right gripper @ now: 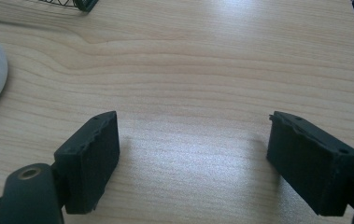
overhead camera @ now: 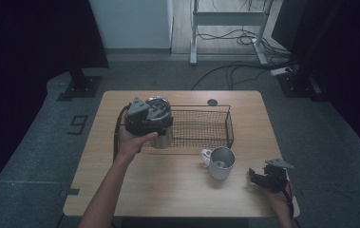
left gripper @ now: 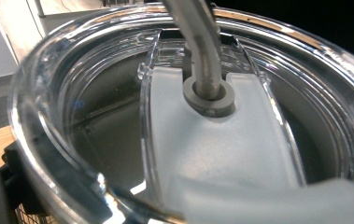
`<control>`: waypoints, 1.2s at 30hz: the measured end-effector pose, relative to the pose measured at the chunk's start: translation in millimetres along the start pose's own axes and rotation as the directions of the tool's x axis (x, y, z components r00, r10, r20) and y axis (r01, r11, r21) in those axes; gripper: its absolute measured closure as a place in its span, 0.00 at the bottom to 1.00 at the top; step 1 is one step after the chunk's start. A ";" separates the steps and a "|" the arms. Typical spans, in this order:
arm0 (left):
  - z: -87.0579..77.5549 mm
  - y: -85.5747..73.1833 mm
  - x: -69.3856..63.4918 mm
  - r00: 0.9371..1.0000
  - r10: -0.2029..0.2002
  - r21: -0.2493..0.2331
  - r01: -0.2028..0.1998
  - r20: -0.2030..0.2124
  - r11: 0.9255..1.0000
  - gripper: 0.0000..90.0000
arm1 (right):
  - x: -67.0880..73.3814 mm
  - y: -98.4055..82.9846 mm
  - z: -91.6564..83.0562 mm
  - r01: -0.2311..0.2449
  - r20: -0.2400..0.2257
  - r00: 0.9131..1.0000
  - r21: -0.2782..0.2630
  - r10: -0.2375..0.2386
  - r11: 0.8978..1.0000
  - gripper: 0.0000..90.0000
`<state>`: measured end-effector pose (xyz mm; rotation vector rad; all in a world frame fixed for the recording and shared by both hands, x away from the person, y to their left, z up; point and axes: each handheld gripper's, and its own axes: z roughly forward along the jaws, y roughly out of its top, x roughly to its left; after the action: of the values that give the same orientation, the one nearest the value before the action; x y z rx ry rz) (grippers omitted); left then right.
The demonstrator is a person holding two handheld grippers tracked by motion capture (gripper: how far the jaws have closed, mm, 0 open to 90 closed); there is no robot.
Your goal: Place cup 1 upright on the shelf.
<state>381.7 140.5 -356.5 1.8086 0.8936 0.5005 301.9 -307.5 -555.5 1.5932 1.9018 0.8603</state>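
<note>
At the left of the high view, the left gripper (overhead camera: pixel 145 118) pinches a lidded steel tumbler (overhead camera: pixel 161 124) at the left end of the wire basket (overhead camera: pixel 206 127), with its straw (left gripper: pixel 201 56) upright. The right gripper (overhead camera: pixel 266 175) rests at lower right on the worktop (overhead camera: pixel 177 190), jaws spread, nearer the white mug (overhead camera: pixel 221 162).

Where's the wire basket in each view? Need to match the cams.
High view: the wire basket sits mid-table, just right of the lidded tumbler.
Left gripper view: a scrap of its mesh in the bottom-left corner, below the tumbler's rim.
Right gripper view: one corner of it at the top edge, left of centre.
Shared landmark: the wooden tabletop, also seen at the left edge of the left gripper view and across the right gripper view.
</note>
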 end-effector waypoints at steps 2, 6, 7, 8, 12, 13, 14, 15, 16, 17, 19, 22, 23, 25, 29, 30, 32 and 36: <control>0.7 1.2 0.7 1.000 -0.001 -0.001 0.001 -0.004 1.000 0.04 | 0.0 0.0 0.0 0.000 0.000 1.000 0.000 0.000 1.000 0.19; 2.9 2.7 2.8 1.000 -0.006 -0.001 0.006 -0.009 1.000 0.03 | 0.0 0.0 0.0 0.000 0.000 1.000 0.000 0.000 1.000 0.19; 3.2 2.6 3.1 1.000 -0.007 0.000 0.007 -0.010 1.000 0.04 | 0.0 0.0 0.0 0.000 0.000 1.000 0.000 0.000 1.000 0.19; 3.7 2.4 3.3 1.000 -0.005 0.002 0.005 -0.010 1.000 0.04 | 0.0 0.0 0.0 0.000 0.000 1.000 0.000 0.000 1.000 0.19; 4.4 2.7 3.7 1.000 -0.010 0.003 0.010 -0.008 1.000 0.04 | 0.1 0.0 0.2 -0.001 0.001 1.000 -0.002 0.001 1.000 0.19; 4.4 3.1 4.2 1.000 -0.011 0.002 0.011 -0.006 1.000 0.04 | 0.1 -0.1 0.2 -0.001 0.001 1.000 -0.002 0.001 1.000 0.19; 4.6 3.5 4.8 1.000 -0.014 0.000 0.014 -0.006 1.000 0.04 | 0.1 -0.1 0.2 -0.001 0.001 1.000 -0.002 0.001 1.000 0.19; 4.7 4.0 5.7 1.000 -0.017 0.000 0.017 -0.007 1.000 0.04 | 0.1 -0.1 0.1 -0.001 0.001 1.000 -0.002 0.001 1.000 0.19; 4.8 4.1 6.3 1.000 -0.020 -0.001 0.020 -0.008 1.000 0.04 | 0.2 -0.1 0.1 -0.001 0.001 1.000 -0.002 0.001 1.000 0.19; 5.6 4.1 6.8 1.000 -0.026 -0.002 0.026 -0.011 1.000 0.04 | 0.1 -0.1 0.1 -0.001 0.001 1.000 -0.002 0.001 1.000 0.19; 6.9 4.4 7.9 1.000 -0.026 -0.001 0.026 -0.017 1.000 0.04 | 0.2 -0.1 0.1 -0.001 0.001 1.000 -0.002 0.001 1.000 0.19; 8.8 6.2 9.8 0.999 -0.026 0.000 0.026 -0.020 1.000 0.04 | 0.2 -0.1 0.2 -0.001 0.001 1.000 -0.002 0.001 1.000 0.19; 9.3 6.9 10.6 0.999 -0.028 0.000 0.028 -0.019 1.000 0.04 | 0.2 -0.1 0.2 -0.001 0.001 1.000 -0.002 0.001 1.000 0.19; 10.5 8.2 11.8 0.999 -0.030 0.001 0.030 -0.021 1.000 0.04 | 0.2 -0.1 0.1 -0.001 0.001 1.000 -0.002 0.001 1.000 0.19; 12.4 9.1 12.9 0.999 -0.032 0.001 0.032 -0.023 0.999 0.04 | 0.2 -0.1 0.1 -0.001 0.002 1.000 -0.003 0.001 1.000 0.19; 13.0 9.4 13.4 0.999 -0.030 0.004 0.030 -0.022 1.000 0.04 | 0.2 -0.1 0.1 -0.001 0.002 1.000 -0.003 0.001 1.000 0.19; 14.4 10.2 14.5 0.999 -0.027 0.007 0.027 -0.025 1.000 0.04 | 0.2 -0.1 0.1 -0.002 0.002 1.000 -0.003 0.002 1.000 0.19; 18.1 11.9 17.7 0.999 -0.029 0.006 0.030 -0.027 1.000 0.04 | 0.3 -0.3 0.1 -0.006 0.005 1.000 -0.005 0.006 1.000 0.19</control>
<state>409.4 140.5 -354.0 1.7954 0.9394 0.5047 301.7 -307.2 -555.8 1.5974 1.8912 0.8613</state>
